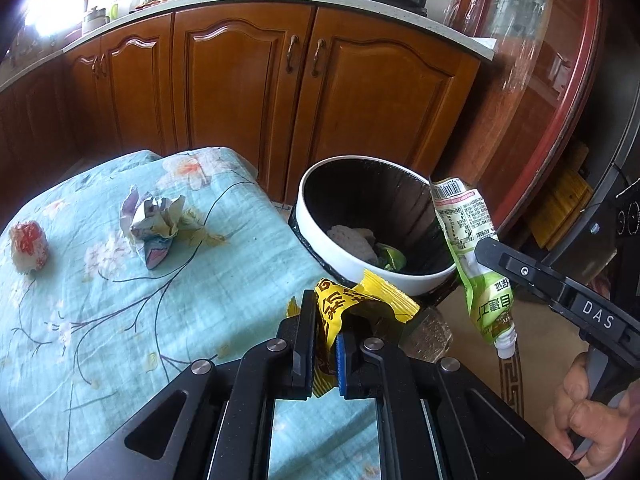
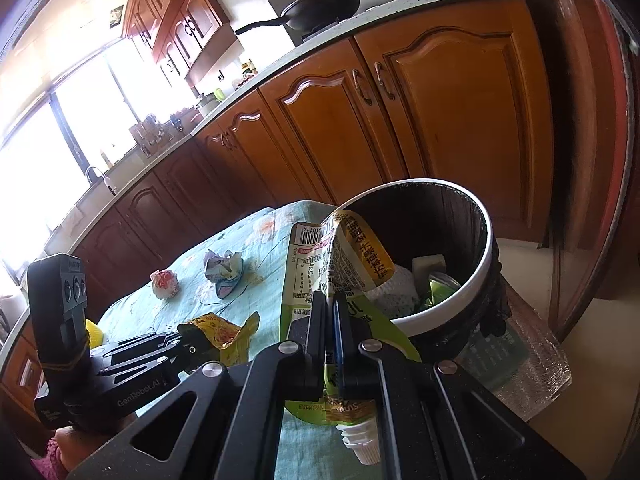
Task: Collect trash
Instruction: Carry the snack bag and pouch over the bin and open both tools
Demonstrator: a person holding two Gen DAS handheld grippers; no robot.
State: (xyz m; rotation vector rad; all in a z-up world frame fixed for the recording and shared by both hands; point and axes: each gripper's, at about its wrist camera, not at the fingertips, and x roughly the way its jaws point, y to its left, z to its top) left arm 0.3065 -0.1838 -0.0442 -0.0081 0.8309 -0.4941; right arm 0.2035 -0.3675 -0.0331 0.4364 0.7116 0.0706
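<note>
Both hands loaded: left gripper [image 1: 325, 354] clamps the yellow wrapper [image 1: 352, 304], right gripper [image 2: 330, 320] pinches the green pouch [image 1: 468, 248] beside the bin [image 1: 372, 270]. Paper ball [image 1: 154, 222] and red wad [image 1: 28, 245] wait on the tablecloth [image 1: 120, 320].

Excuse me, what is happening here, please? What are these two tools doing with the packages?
A person is clearing trash from a table covered with a floral cloth. The left gripper is shut on a yellow wrapper, and the right gripper is shut on a green spouted pouch; both are held near the white bin. A crumpled paper and a red-and-white wrapper lie on the cloth.
</note>
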